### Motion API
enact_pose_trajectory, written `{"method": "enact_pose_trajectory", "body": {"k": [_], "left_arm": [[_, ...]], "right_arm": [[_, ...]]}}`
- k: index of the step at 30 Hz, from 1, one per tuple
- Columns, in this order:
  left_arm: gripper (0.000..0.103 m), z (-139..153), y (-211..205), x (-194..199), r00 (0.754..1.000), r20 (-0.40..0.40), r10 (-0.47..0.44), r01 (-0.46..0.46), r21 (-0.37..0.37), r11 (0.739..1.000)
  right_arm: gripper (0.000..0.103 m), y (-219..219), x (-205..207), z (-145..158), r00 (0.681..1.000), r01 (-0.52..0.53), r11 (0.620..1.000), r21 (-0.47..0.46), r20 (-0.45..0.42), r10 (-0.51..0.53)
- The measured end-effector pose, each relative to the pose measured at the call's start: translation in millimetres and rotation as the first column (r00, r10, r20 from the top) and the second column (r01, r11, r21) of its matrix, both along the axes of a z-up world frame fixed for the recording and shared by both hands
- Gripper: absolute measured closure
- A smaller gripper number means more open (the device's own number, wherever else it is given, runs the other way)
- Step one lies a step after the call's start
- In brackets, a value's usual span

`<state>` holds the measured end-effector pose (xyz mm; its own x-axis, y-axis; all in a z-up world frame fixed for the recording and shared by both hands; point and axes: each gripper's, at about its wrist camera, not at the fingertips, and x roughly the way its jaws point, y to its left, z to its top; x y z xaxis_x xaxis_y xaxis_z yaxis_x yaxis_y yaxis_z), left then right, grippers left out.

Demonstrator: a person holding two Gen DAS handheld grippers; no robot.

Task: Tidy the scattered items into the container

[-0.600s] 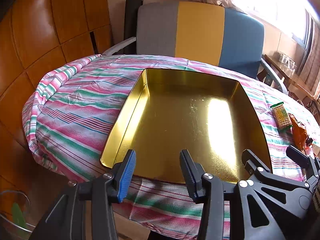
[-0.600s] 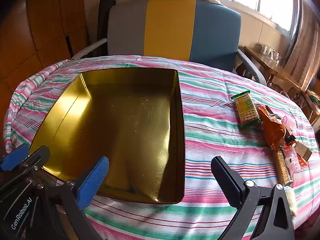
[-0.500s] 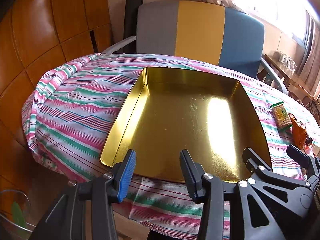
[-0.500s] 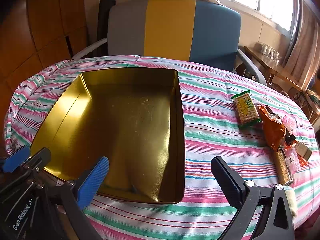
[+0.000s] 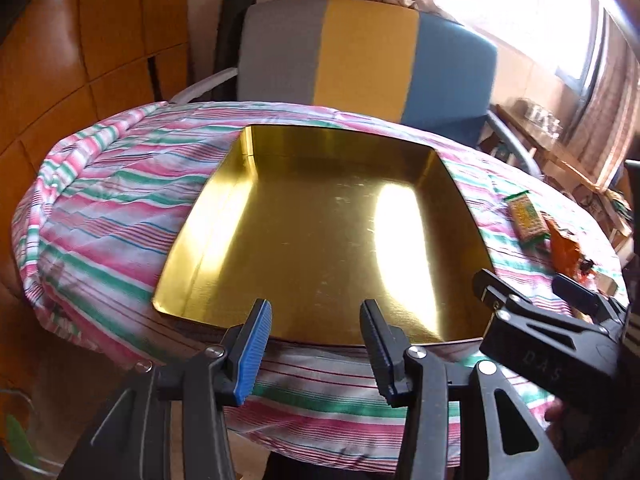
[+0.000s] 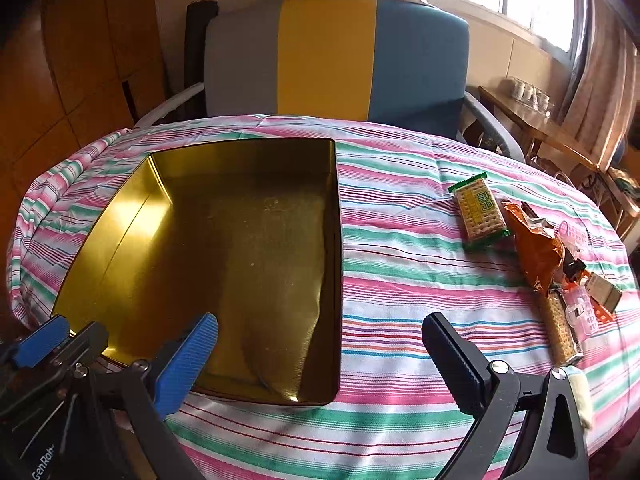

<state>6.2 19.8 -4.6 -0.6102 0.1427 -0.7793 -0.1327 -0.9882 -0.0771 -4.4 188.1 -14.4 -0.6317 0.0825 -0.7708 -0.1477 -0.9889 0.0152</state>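
The right tongs (image 6: 320, 356) gape wide and empty over the striped tabletop (image 6: 400, 248). The left tongs (image 5: 316, 344), narrowed with nothing between them, hang at the gold tin's (image 6: 128, 216) near rim. The scattered snacks lie ahead-right of the right tongs, so that hand is nearer: the green cracker packet (image 6: 478, 212) first, its long axis running away from the tongs.

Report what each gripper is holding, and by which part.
Nothing is held. The left gripper and right gripper hang empty before the gold tin.
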Motion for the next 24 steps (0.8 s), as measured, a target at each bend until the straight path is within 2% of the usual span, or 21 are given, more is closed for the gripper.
{"method": "enact_pose_trajectory", "body": {"k": [3, 6, 9, 12, 15, 17, 20, 22, 24], "left_arm": [[0.056, -0.7, 10.9, 1.3, 0.998, 0.007, -0.066, 0.066, 0.046, 0.997], [0.056, -0.9, 22.8, 5.7, 0.991, 0.013, -0.137, 0.135, 0.082, 0.987], [0.056, 1.1, 38.2, 10.3, 0.978, -0.002, -0.206, 0.206, 0.081, 0.975], [0.056, 2.5, 57.6, 16.7, 0.958, -0.027, -0.286, 0.287, 0.055, 0.956], [0.056, 4.8, 78.6, 24.8, 0.925, -0.045, -0.378, 0.380, 0.045, 0.924], [0.056, 4.7, 92.5, 29.4, 0.897, -0.046, -0.439, 0.441, 0.044, 0.896], [0.056, 3.3, 115.3, 32.4, 0.854, -0.032, -0.518, 0.519, 0.056, 0.853], [0.056, 0.2, 130.7, 33.5, 0.828, -0.013, -0.561, 0.560, 0.078, 0.825], [0.056, -3.3, 143.1, 33.8, 0.807, 0.006, -0.591, 0.588, 0.100, 0.803]], "right_arm": [[0.000, 18.7, 5.4, -1.4, 1.000, 0.031, 0.999, -0.027, 0.004, -0.031], [0.000, 44.5, 14.4, -4.6, 0.998, 0.065, 0.993, -0.094, 0.011, -0.065], [0.000, 76.0, 32.3, -3.9, 0.995, 0.099, 0.979, -0.179, -0.009, -0.102], [0.000, 110.0, 55.8, 1.4, 0.989, 0.132, 0.961, -0.244, -0.039, -0.146], [0.000, 153.6, 85.7, 8.1, 0.977, 0.175, 0.931, -0.321, -0.064, -0.206], [0.000, 186.4, 109.5, 11.1, 0.959, 0.229, 0.898, -0.377, -0.072, -0.275], [0.000, 231.6, 138.9, 1.7, 0.923, 0.317, 0.827, -0.465, -0.050, -0.382], [0.000, 256.2, 153.4, -12.1, 0.904, 0.353, 0.767, -0.536, -0.014, -0.426], [0.000, 274.9, 163.7, -29.6, 0.892, 0.364, 0.688, -0.627, 0.023, -0.451]]}}
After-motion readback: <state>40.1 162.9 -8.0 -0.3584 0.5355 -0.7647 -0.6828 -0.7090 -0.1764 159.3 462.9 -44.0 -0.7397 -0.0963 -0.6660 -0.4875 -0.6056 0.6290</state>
